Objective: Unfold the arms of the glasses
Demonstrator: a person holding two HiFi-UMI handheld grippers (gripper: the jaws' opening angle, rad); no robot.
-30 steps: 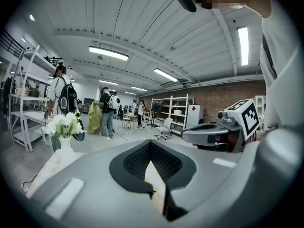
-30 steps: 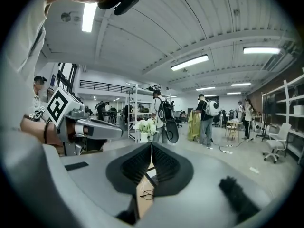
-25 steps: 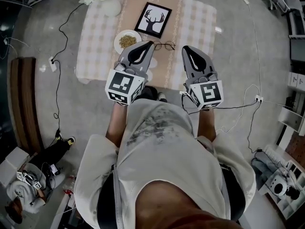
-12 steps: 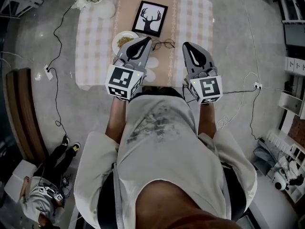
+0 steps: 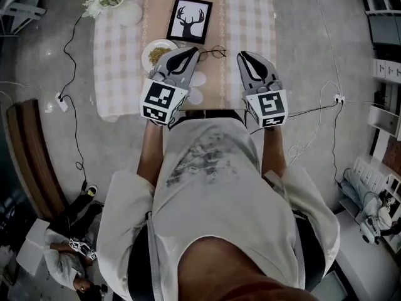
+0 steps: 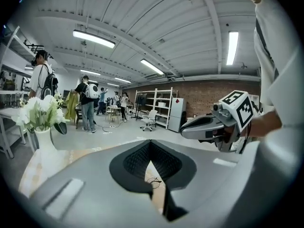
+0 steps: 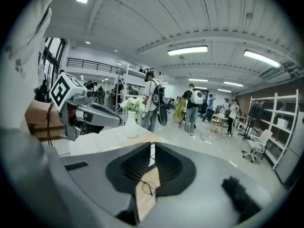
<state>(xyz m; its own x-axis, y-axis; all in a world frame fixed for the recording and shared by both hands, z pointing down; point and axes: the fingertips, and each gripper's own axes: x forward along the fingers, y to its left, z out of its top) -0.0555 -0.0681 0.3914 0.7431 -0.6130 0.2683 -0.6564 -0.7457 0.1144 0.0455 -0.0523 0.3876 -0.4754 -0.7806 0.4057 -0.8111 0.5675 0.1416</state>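
You held the left gripper (image 5: pixel 192 51) and the right gripper (image 5: pixel 244 56) above the table's (image 5: pixel 250 17) near edge, each with jaws pressed together and empty. The glasses (image 5: pixel 215 52) lay mid-table between their tips.

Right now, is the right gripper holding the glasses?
No; the glasses lie on the table beyond the right gripper, whose jaws are shut with nothing between them.
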